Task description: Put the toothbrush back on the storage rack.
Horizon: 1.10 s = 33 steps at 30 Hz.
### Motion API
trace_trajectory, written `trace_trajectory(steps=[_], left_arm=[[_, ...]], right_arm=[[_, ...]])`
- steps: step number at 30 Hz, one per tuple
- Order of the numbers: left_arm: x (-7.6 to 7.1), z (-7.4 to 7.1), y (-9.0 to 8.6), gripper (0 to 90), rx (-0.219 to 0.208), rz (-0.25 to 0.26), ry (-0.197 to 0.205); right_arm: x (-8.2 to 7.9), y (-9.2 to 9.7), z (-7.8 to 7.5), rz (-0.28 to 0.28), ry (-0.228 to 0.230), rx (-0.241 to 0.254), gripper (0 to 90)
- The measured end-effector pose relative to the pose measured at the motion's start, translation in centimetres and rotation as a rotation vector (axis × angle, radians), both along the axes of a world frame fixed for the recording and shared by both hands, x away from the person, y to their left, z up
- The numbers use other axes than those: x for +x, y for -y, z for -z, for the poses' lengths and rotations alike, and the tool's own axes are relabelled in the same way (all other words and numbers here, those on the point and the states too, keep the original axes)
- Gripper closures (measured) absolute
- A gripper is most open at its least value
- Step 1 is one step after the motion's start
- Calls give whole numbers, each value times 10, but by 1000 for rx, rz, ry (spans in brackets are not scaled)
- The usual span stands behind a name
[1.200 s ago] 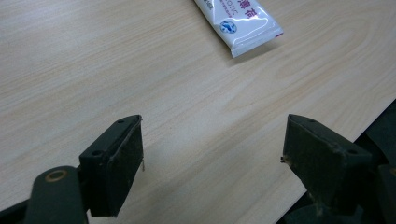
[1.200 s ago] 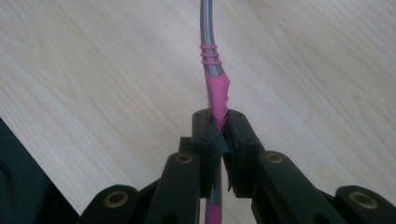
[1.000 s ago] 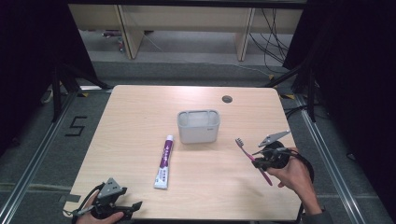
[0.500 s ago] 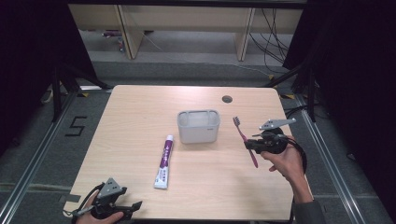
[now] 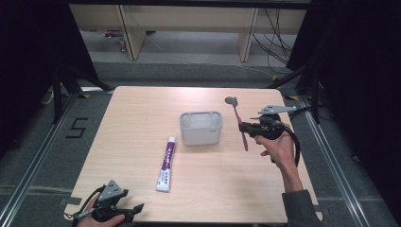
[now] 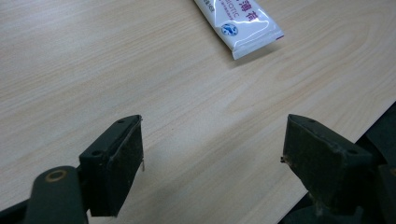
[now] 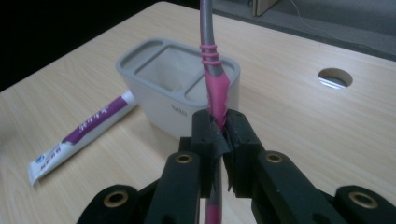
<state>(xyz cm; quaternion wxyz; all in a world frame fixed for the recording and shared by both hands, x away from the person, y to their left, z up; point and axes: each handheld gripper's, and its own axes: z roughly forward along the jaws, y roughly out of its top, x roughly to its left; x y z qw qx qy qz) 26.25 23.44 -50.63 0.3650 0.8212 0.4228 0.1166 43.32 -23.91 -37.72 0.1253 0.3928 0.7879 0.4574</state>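
My right gripper (image 5: 245,126) is shut on a pink and grey toothbrush (image 5: 239,122), held in the air just right of the grey holder (image 5: 201,127), bristle head up and away from me. In the right gripper view the toothbrush (image 7: 212,84) rises steeply from between the closed jaws of the gripper (image 7: 219,135), with the holder (image 7: 175,93) behind it. A white and purple toothpaste tube (image 5: 166,163) lies flat on the table left of the holder. My left gripper (image 5: 127,212) rests open at the table's front left corner; its view shows the tube's flat end (image 6: 243,23) ahead of the wide-apart jaws.
The wooden table (image 5: 142,109) has a round cable hole (image 5: 230,100) at the far right, also seen in the right gripper view as a hole (image 7: 335,77). Dark floor, metal rails and shelving surround the table. The front edge (image 6: 355,135) lies close to my left gripper.
My right gripper has carried the toothbrush up and toward the far left, closer to the holder, tilting it more upright. The left gripper has stayed still.
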Motion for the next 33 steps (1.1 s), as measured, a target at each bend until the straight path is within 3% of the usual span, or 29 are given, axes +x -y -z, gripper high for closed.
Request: trace_trajectory(steps=[6,9,10,14,25,26,27,29,33], left_arm=[[-1,0,0,197,-9,9,-4],[-1,-1,0,197,-5,13,-4],[-1,0,0,197,-10,10,-3],[-1,-1,0,197,-6,8,-1],[-1,-1,0,197,-13,14,0],[-1,-1,0,197,-13,13,-1],[-1,-1,0,197,-12,14,-1],[-1,-1,0,196,-9,14,-2],[-1,-1,0,197,-17,-3,6]], right_arm=[[15,-11,-5,14,32,45,837],[23,-20,-9,27,24,85,837],[26,-22,-9,23,48,86,837],[35,-29,-12,44,38,111,837],[56,-47,-16,75,72,139,837],[57,-50,-17,92,57,154,837],[61,-50,-15,84,83,145,837],[63,-53,-15,100,55,164,837],[71,-58,-12,109,65,170,837]])
